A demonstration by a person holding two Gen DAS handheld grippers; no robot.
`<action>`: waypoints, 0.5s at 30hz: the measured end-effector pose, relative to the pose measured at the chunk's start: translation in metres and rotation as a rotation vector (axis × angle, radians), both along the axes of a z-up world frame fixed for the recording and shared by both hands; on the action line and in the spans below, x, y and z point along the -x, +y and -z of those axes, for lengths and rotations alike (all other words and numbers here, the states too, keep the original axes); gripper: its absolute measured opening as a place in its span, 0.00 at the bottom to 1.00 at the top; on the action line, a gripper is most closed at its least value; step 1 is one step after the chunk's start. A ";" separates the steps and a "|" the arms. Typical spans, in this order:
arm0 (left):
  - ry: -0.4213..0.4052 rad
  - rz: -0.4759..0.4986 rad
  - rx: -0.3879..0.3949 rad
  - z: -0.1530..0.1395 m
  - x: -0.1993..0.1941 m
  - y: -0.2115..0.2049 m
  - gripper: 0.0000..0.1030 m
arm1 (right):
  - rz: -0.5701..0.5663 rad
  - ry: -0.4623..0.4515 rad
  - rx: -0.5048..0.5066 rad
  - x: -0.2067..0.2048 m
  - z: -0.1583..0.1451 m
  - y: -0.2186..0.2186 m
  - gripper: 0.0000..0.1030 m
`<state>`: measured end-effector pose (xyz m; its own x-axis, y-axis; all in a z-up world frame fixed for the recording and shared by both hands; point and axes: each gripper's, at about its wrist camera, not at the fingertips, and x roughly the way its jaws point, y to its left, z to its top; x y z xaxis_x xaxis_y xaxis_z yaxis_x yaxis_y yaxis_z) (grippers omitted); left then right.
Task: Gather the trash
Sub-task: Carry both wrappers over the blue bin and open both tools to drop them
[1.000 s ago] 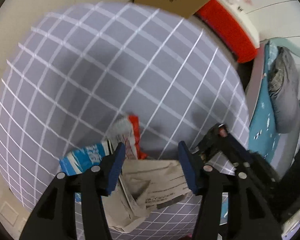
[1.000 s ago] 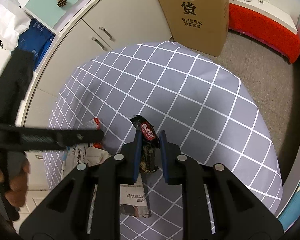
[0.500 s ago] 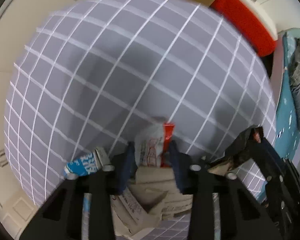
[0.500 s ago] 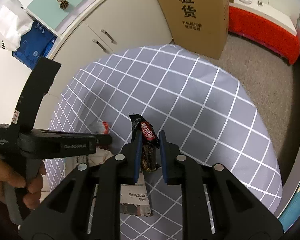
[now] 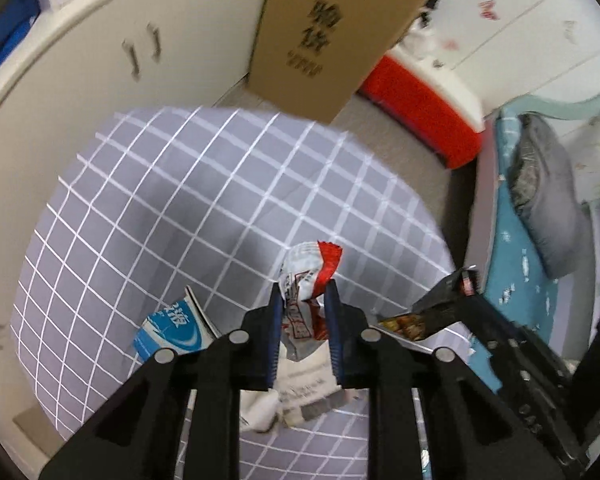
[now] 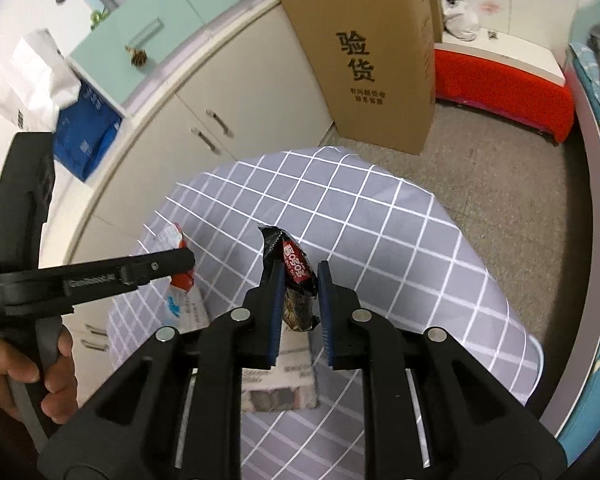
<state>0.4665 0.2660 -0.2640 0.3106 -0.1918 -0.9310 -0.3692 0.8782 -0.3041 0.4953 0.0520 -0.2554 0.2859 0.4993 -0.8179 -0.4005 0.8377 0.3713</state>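
Foil-and-plastic trash, all of it light, thin and crinkly. Left gripper (image 5: 302, 294) has just been closing and now pinches the white-and-red wrapper (image 5: 309, 280) between its pads, jaws nearly together. Right gripper (image 6: 298, 280) is likewise narrow, clamped on the black snack wrapper (image 6: 291, 276).

Landmark is the crumpled newspaper (image 5: 300, 384) on the grey checked surface (image 5: 172, 200). Both wrappers hang clear above the newspaper. Blue-and-white carton (image 5: 172, 326) lies just beside the newspaper, on the cupboard side.

Handling, my read: wrappers weigh next to nothing, no crush risk, but the film is slick and can slide out of a loose pinch. Best hold is mid-body or on a bunched fold, not a loose corner. Newspaper is soft and floppy; take it at a thick crumple. Carton looks semi-stiff and flattened; grip across an edge.
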 end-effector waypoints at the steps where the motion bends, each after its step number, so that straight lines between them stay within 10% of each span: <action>1: -0.014 0.016 0.002 -0.008 0.003 -0.005 0.19 | 0.021 0.001 -0.013 0.008 -0.005 -0.006 0.16; 15: 0.001 0.407 0.107 0.007 0.054 -0.189 0.19 | 0.348 0.054 -0.023 0.115 -0.012 -0.166 0.16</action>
<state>0.4122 0.0770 -0.2706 0.1885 -0.3939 -0.8996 0.0014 0.9162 -0.4008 0.3807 -0.1137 -0.2435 0.3992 0.3978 -0.8261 -0.0719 0.9118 0.4043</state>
